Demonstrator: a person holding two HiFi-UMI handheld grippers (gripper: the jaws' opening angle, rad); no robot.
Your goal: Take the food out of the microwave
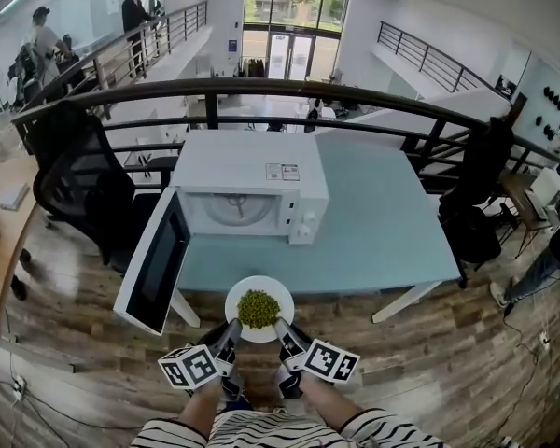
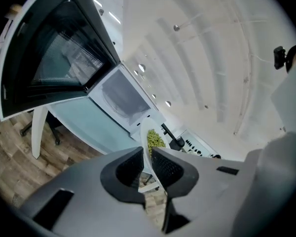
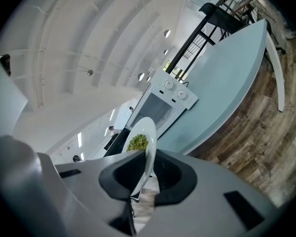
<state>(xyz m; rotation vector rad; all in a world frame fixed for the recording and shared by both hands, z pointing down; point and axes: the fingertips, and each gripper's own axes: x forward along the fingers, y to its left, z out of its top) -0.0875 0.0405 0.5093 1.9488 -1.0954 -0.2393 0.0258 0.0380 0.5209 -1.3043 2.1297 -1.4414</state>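
A white plate (image 1: 278, 323) heaped with green food (image 1: 259, 307) hangs in the air just off the table's near edge, outside the microwave (image 1: 247, 171). My left gripper (image 1: 231, 330) is shut on the plate's near-left rim and my right gripper (image 1: 282, 330) on its near-right rim. In the left gripper view the plate (image 2: 149, 138) runs edge-on between the jaws of the left gripper (image 2: 147, 163), food (image 2: 156, 140) beyond. In the right gripper view the right gripper (image 3: 148, 169) pinches the plate (image 3: 149, 137), food (image 3: 137, 142) showing. The microwave's door (image 1: 154, 267) swings wide to the left; its cavity (image 1: 235, 209) holds only the turntable.
The microwave stands on a pale blue table (image 1: 387, 222) with white legs. A black office chair (image 1: 79, 180) sits left of the open door. A black railing (image 1: 289, 90) runs behind the table. Wood floor lies under me; my striped sleeves (image 1: 271, 429) show at the bottom.
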